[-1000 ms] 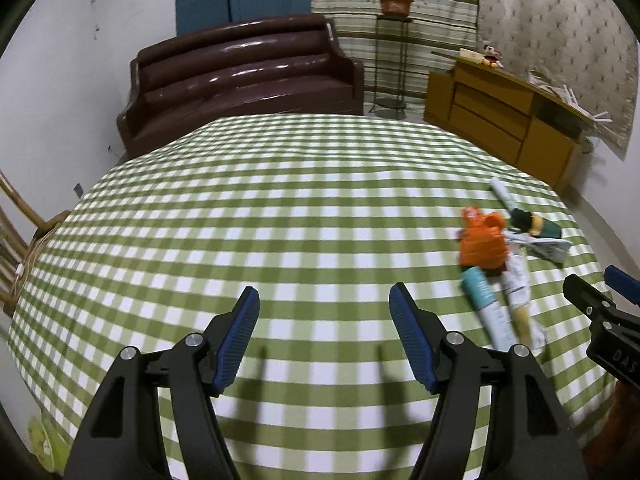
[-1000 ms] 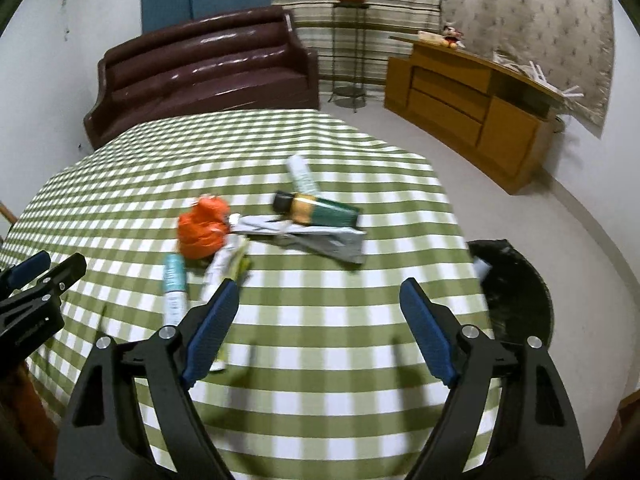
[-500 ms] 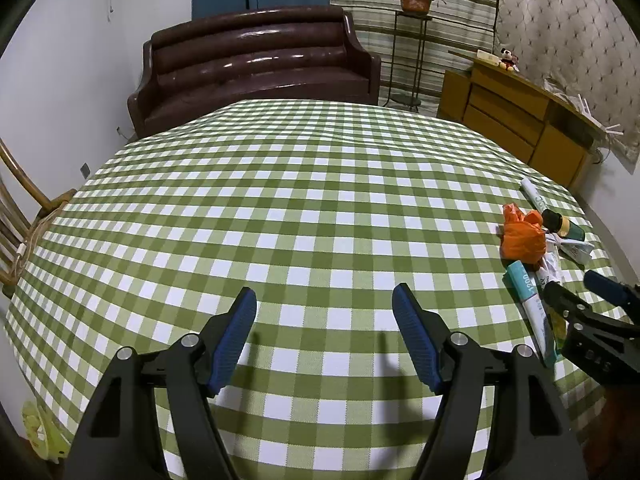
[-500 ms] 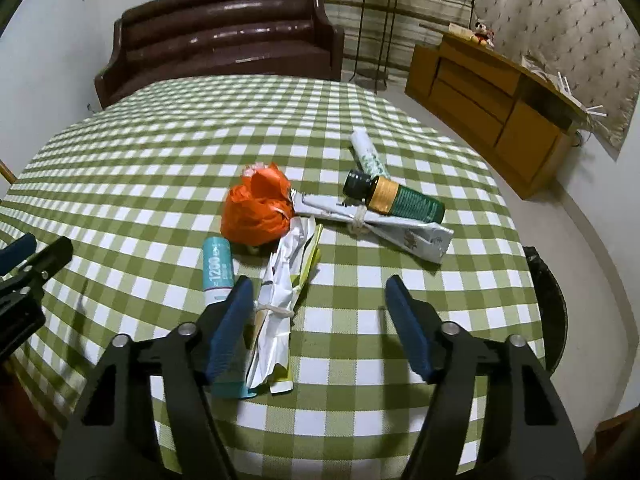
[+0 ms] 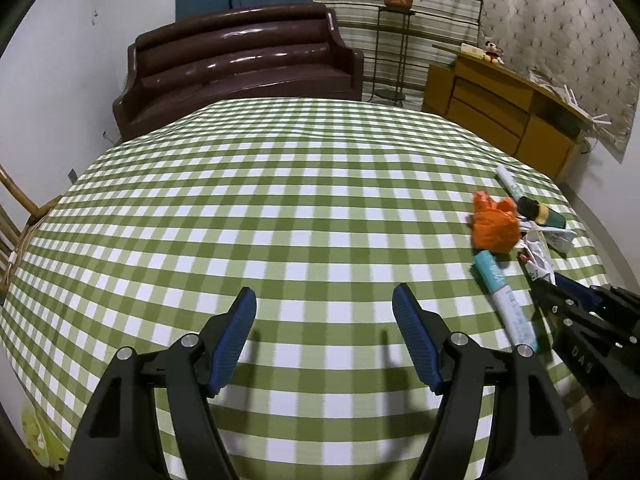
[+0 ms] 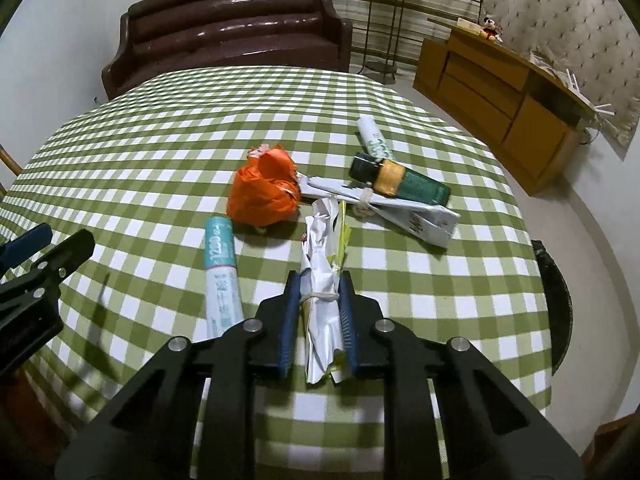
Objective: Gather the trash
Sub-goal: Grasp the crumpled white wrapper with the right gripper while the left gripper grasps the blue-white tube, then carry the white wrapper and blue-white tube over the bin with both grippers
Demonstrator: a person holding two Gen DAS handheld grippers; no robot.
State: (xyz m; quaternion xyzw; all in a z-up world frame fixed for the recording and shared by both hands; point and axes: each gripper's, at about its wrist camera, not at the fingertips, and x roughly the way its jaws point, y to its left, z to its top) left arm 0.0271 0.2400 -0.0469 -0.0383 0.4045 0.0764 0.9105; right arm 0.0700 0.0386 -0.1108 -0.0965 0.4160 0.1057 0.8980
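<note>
Trash lies on the green checked table [image 6: 160, 128]. My right gripper [image 6: 319, 300] is shut on a crumpled white paper bundle [image 6: 322, 252] tied with a rubber band. Beside it lie a teal and white tube [image 6: 220, 264], an orange plastic bag [image 6: 266, 190], a dark green bottle [image 6: 400, 178], a folded white wrapper [image 6: 412, 216] and a white roll [image 6: 374, 140]. My left gripper [image 5: 324, 324] is open and empty over bare tablecloth [image 5: 280, 200], left of the pile. The orange bag [image 5: 494, 228] and the tube [image 5: 504, 296] show at its right.
A black trash bag [image 6: 554, 304] sits on the floor right of the table. A brown sofa [image 6: 228, 28] stands behind it, a wooden sideboard [image 6: 496, 104] at the back right, a plant stand [image 5: 394, 40] beside it. A wooden chair [image 5: 16, 216] is at the left.
My right gripper moved forward and down onto the pile and shut on the white paper bundle. My left gripper stayed open, shifting slightly over the table.
</note>
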